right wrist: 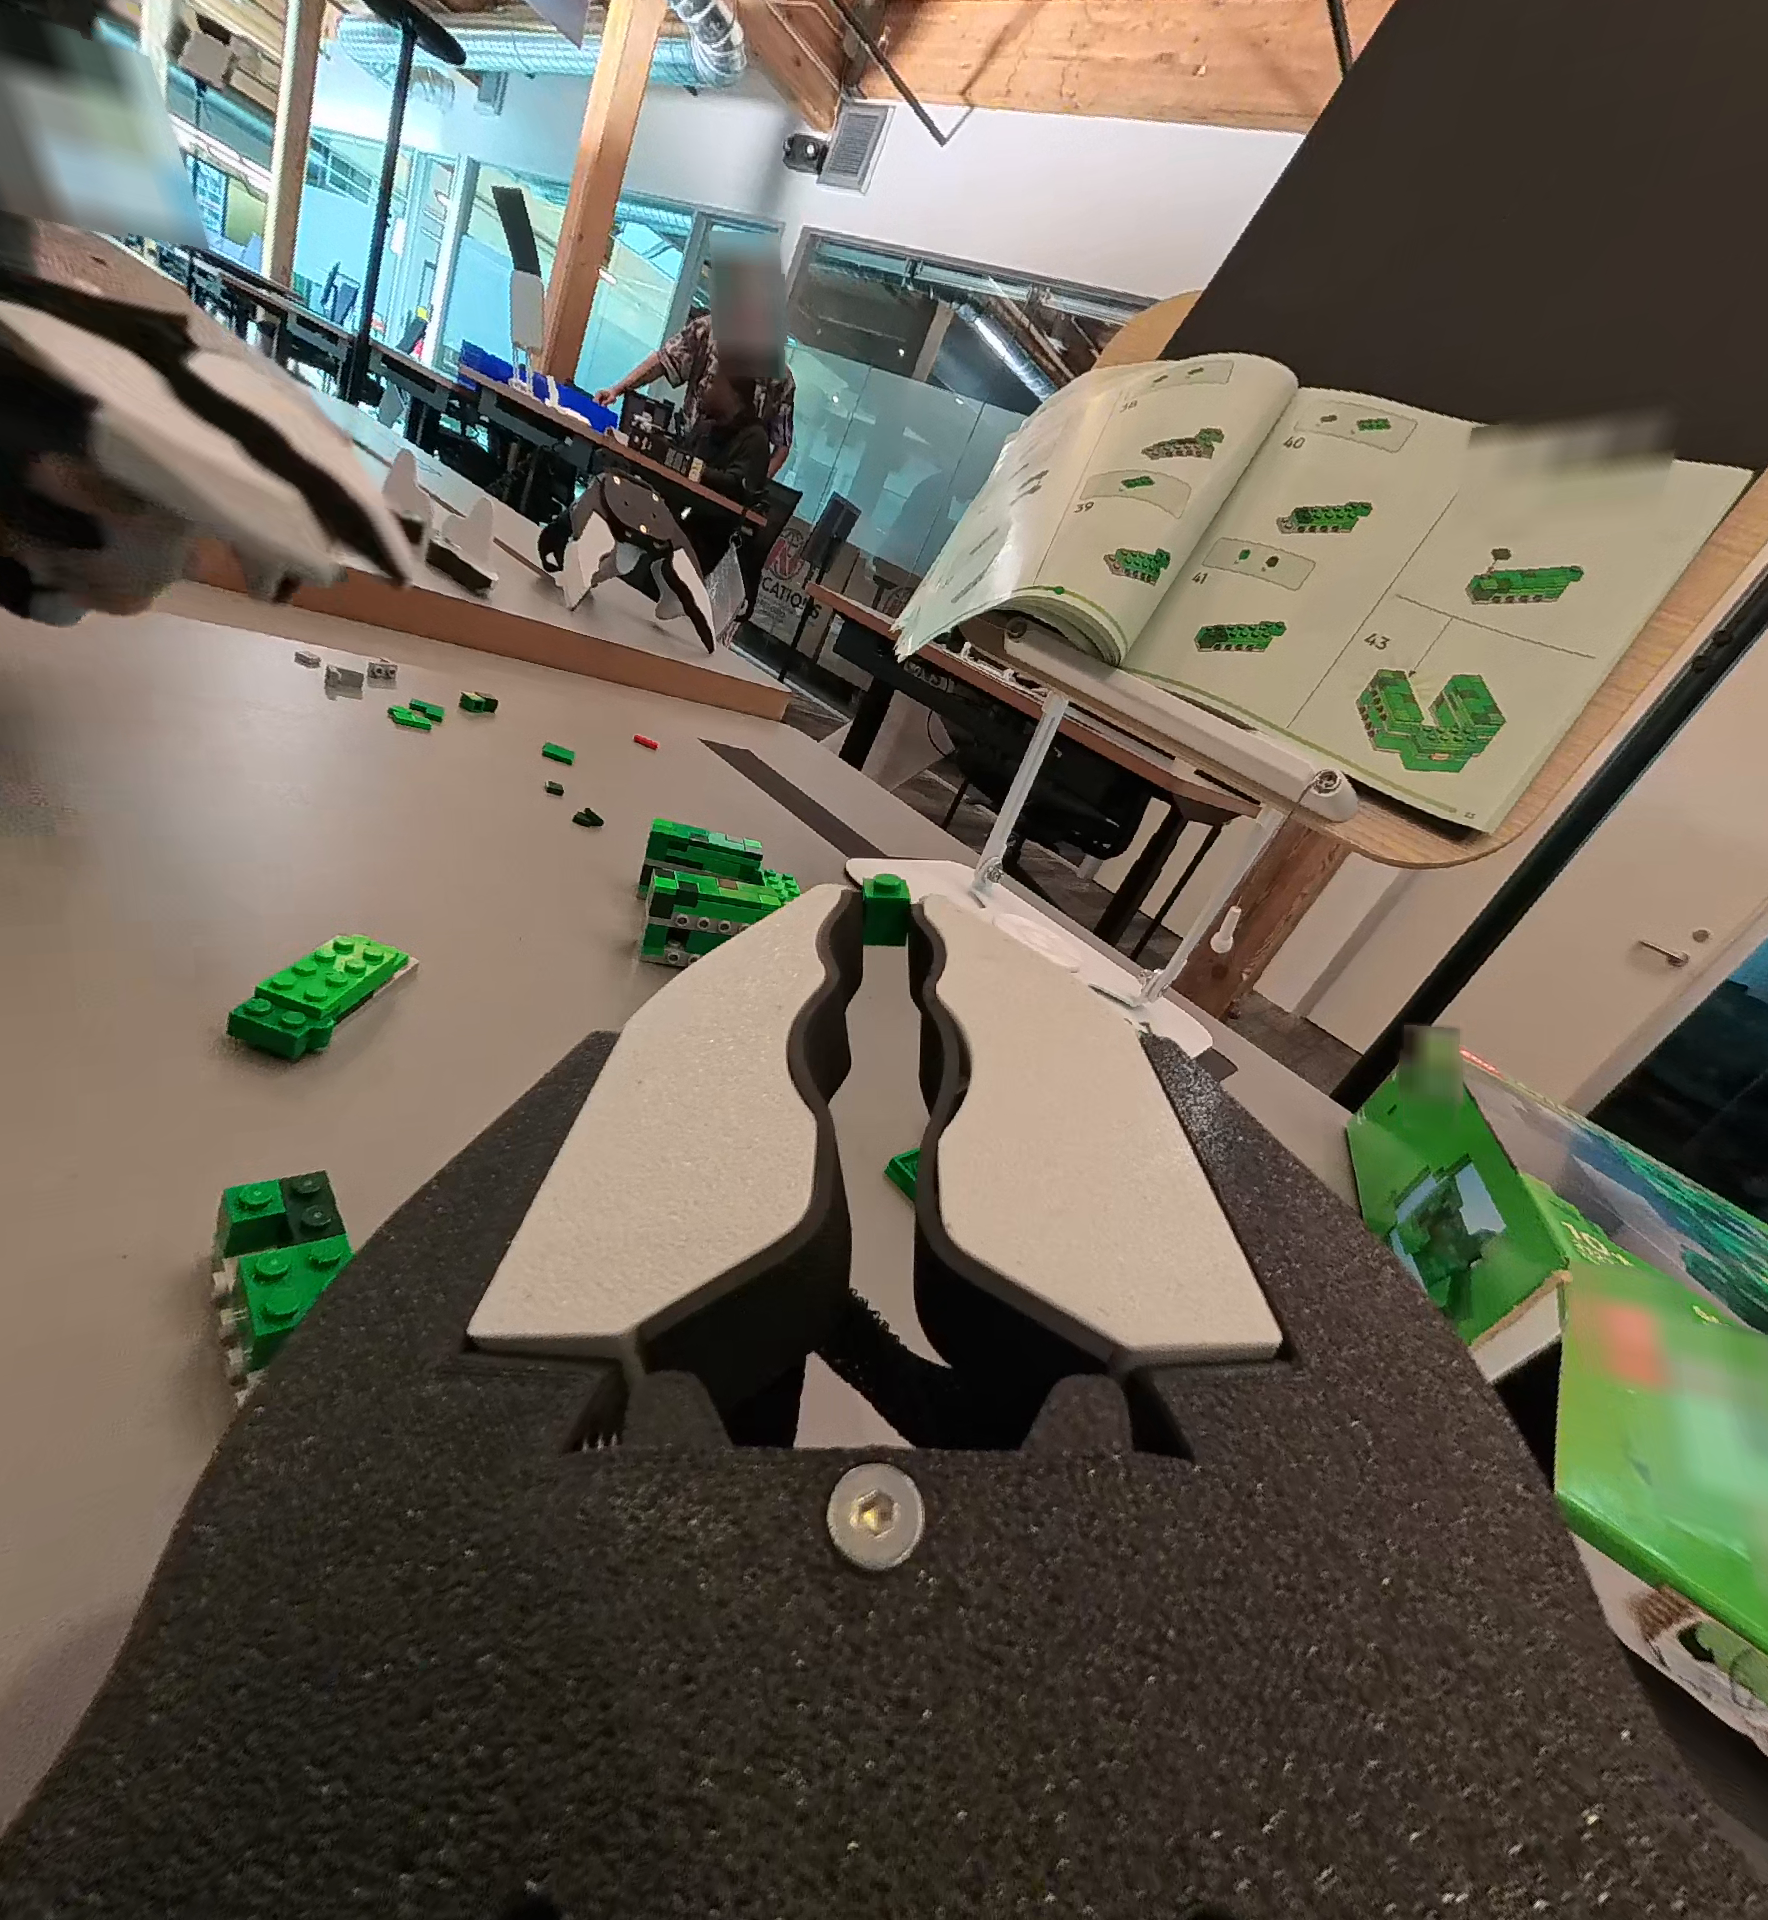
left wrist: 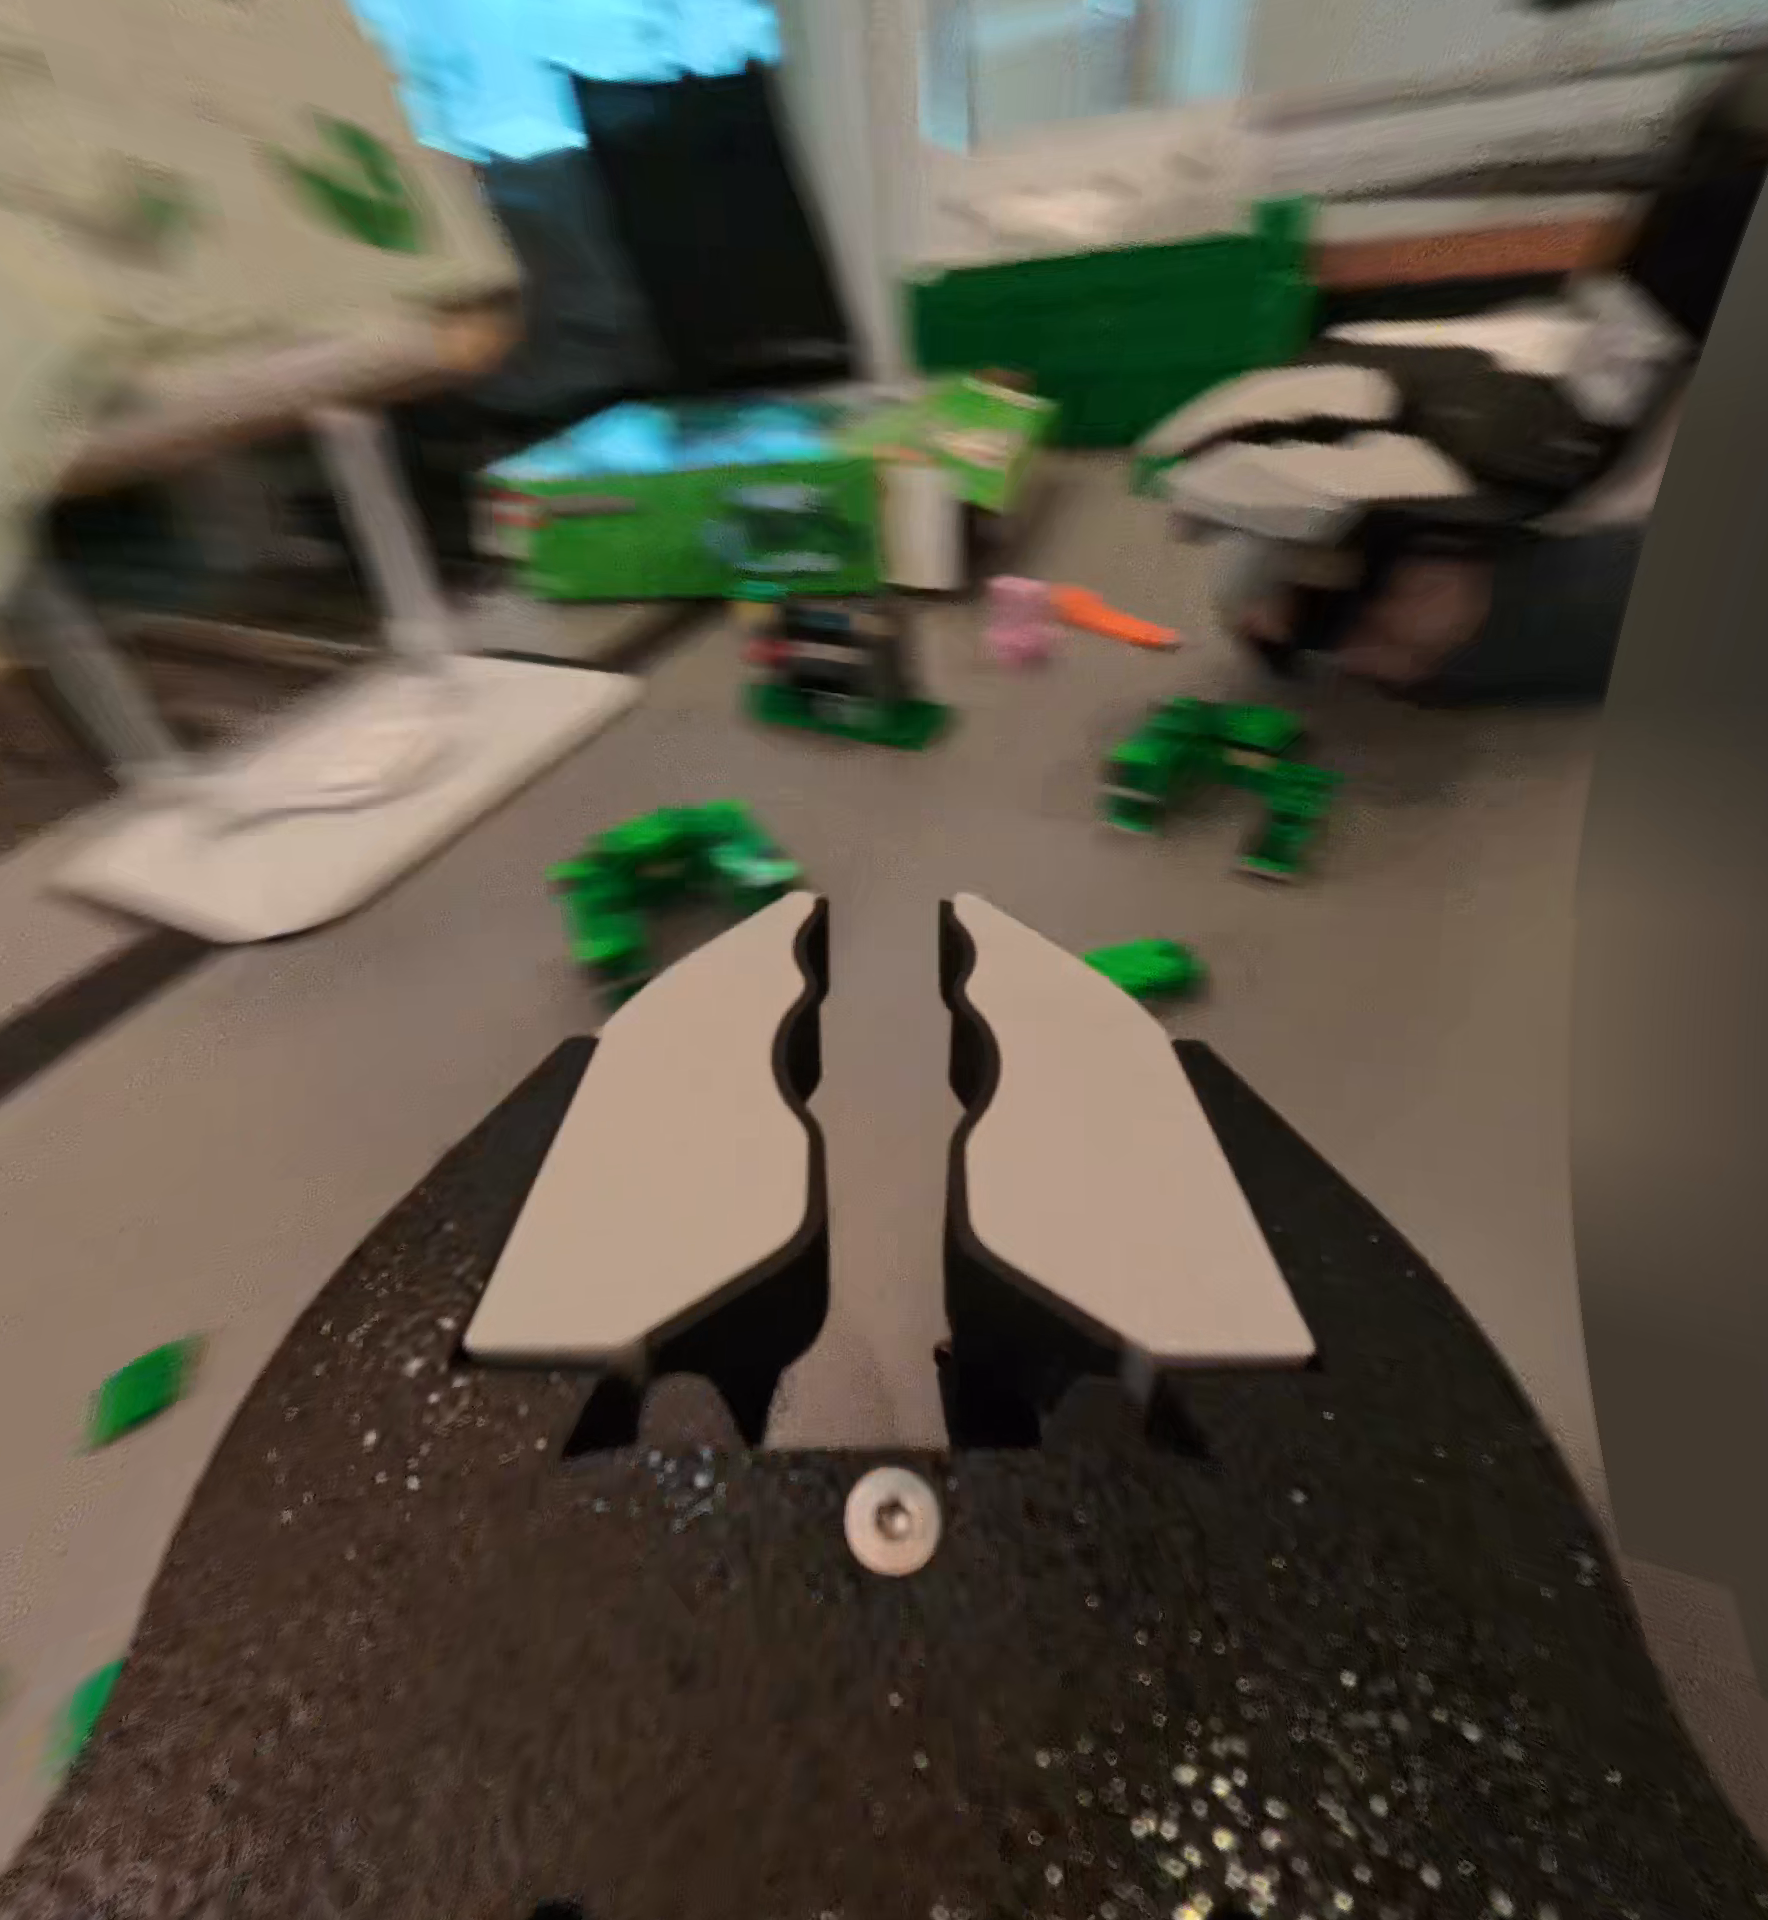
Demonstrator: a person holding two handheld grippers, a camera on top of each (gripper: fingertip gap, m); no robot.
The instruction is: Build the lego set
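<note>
My right gripper (right wrist: 885, 920) is shut on a small green brick (right wrist: 884, 911) held at its fingertips above the grey table (right wrist: 132, 831). My left gripper (left wrist: 882, 909) is open and empty above the table; its view is blurred by motion. It also shows blurred at the upper left of the right wrist view (right wrist: 340, 520). Green part-built assemblies lie on the table: one just past my left fingertips (left wrist: 667, 883), one to the right (left wrist: 1218, 779), a stacked one (right wrist: 708, 883), a flat plate piece (right wrist: 324, 992) and a block at the left (right wrist: 277, 1262).
An open instruction booklet (right wrist: 1275, 561) rests on a white stand (right wrist: 1171, 717). The green set box (left wrist: 693, 509) (right wrist: 1638, 1299) is at the table's edge. Small loose pieces (right wrist: 423, 712) are scattered farther off. A pink piece (left wrist: 1020, 623) and an orange tool (left wrist: 1114, 618) lie by a dark small build (left wrist: 844, 675). There is about 20 cm between the tips of the two grippers. My left gripper's tips are some 12 cm from the flat plate piece (right wrist: 324, 992).
</note>
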